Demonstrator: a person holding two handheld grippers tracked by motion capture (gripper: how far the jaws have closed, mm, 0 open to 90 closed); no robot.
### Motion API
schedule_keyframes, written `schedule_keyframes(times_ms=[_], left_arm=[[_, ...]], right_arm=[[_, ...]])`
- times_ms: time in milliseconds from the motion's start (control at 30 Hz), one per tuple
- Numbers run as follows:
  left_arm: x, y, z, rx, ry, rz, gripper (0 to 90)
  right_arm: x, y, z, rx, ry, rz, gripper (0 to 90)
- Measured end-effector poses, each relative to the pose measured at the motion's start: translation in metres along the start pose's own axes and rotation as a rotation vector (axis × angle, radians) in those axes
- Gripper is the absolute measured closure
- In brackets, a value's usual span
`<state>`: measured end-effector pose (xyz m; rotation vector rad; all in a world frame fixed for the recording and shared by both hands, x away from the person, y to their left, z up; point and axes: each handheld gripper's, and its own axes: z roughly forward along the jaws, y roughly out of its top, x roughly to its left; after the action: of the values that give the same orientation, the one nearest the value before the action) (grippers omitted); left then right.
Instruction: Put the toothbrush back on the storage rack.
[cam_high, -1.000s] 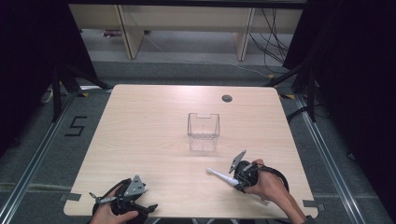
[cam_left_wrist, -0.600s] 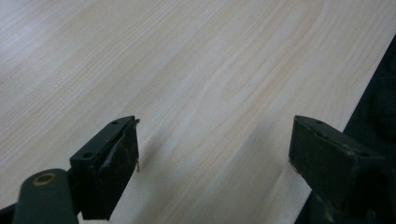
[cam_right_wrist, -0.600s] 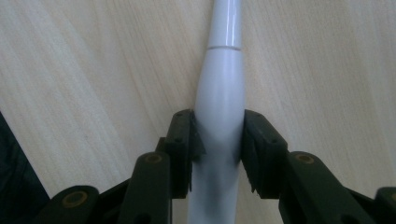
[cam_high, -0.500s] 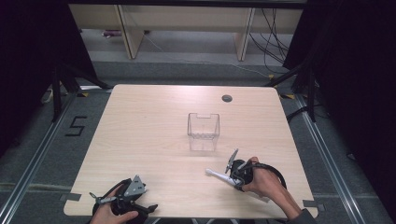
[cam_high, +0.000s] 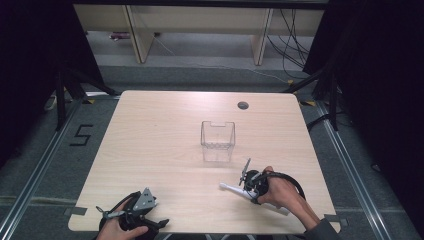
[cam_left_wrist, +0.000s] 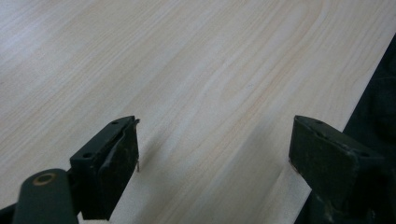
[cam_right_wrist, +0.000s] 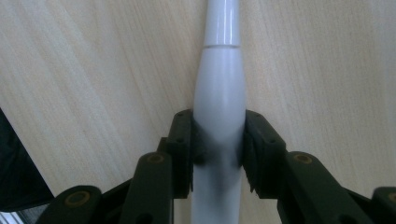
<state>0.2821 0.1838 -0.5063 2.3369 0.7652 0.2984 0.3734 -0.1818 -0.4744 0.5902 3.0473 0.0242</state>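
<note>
Two hands low at table edge, right claw (cam_right_wrist: 218, 154) clamping white handle (cam_right_wrist: 219, 88)

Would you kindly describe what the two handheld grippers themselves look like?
Both are black. The left gripper carries a grey three-cornered plate on top; its jaws end in flat rectangular pads. The right gripper trails a looping black cable.

A single black figure "5" (cam_high: 81, 135) is seen marked on the grey floor (cam_high: 45, 165) left of the table, and nothing else can be read.
</note>
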Motion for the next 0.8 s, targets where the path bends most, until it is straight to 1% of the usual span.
schedule_keyframes(times_ms=[67,100,133,167,200,233,300,333,367,400,467,500,533,567,600,633,667,700,733,767,800], left_arm=[[0.000,0.000,0.000,0.000,0.000,-0.002,15.3],[0.000,0.000,0.000,-0.001,0.000,-0.003,15.3],[0.000,0.000,0.000,-0.001,0.000,-0.003,15.3],[0.000,0.000,0.000,-0.001,0.001,-0.003,15.3],[0.000,0.000,0.000,-0.001,0.001,-0.003,15.3],[0.000,0.000,0.000,-0.001,0.001,-0.004,15.3],[0.000,0.000,0.000,-0.001,0.001,-0.003,15.3],[0.000,0.000,0.000,-0.001,0.002,-0.004,15.3],[0.000,0.000,0.000,-0.001,0.002,-0.004,15.3],[0.000,0.000,0.000,-0.001,0.002,-0.004,15.3],[0.000,0.000,0.000,-0.002,0.002,-0.005,15.3],[0.000,0.000,0.000,-0.002,0.003,-0.005,15.3],[0.000,0.000,0.000,-0.002,0.002,-0.004,15.3],[0.000,0.000,0.000,-0.002,0.002,-0.004,15.3],[0.000,0.000,0.000,-0.002,0.003,-0.004,15.3],[0.000,0.000,0.000,-0.002,0.003,-0.005,15.3],[0.000,0.000,0.000,-0.002,0.003,-0.004,15.3],[0.000,0.000,0.000,-0.001,0.003,-0.004,15.3],[0.000,0.000,0.000,-0.002,0.002,-0.004,15.3],[0.000,0.000,0.000,-0.001,0.002,-0.005,15.3],[0.000,0.000,0.000,-0.001,0.003,-0.006,15.3]], right_arm=[[0.001,0.001,0.000,0.008,-0.006,0.008,66.6],[-0.001,0.001,0.000,0.005,-0.006,-0.017,66.6],[0.000,0.001,0.000,0.003,-0.002,-0.009,66.7],[-0.001,0.001,0.000,0.005,-0.009,-0.022,66.7],[0.000,0.001,0.000,0.006,-0.013,-0.019,66.7],[0.001,0.000,0.000,0.007,-0.009,-0.001,66.7],[0.002,-0.001,0.000,0.007,-0.013,0.006,66.7],[0.000,-0.002,0.000,-0.005,-0.015,-0.022,66.8],[0.001,-0.004,-0.001,-0.009,-0.012,0.004,66.8],[0.001,-0.004,-0.003,-0.010,-0.013,-0.001,66.8],[-0.001,-0.008,-0.006,-0.040,-0.024,-0.007,66.8],[0.001,-0.009,-0.009,-0.045,-0.026,0.026,66.8],[0.001,-0.011,-0.011,-0.065,-0.027,0.022,66.8],[0.000,-0.013,-0.013,-0.084,-0.027,0.006,66.8],[0.001,-0.016,-0.015,-0.092,-0.023,0.037,66.8],[0.002,-0.019,-0.017,-0.115,-0.022,0.053,66.9],[0.001,-0.021,-0.020,-0.134,-0.023,0.040,66.9],[0.001,-0.024,-0.022,-0.152,-0.021,0.054,66.9],[-0.001,-0.027,-0.025,-0.185,-0.024,0.039,66.9],[-0.002,-0.031,-0.029,-0.201,-0.022,0.061,66.9],[-0.003,-0.035,-0.032,-0.253,-0.033,0.065,66.9]])
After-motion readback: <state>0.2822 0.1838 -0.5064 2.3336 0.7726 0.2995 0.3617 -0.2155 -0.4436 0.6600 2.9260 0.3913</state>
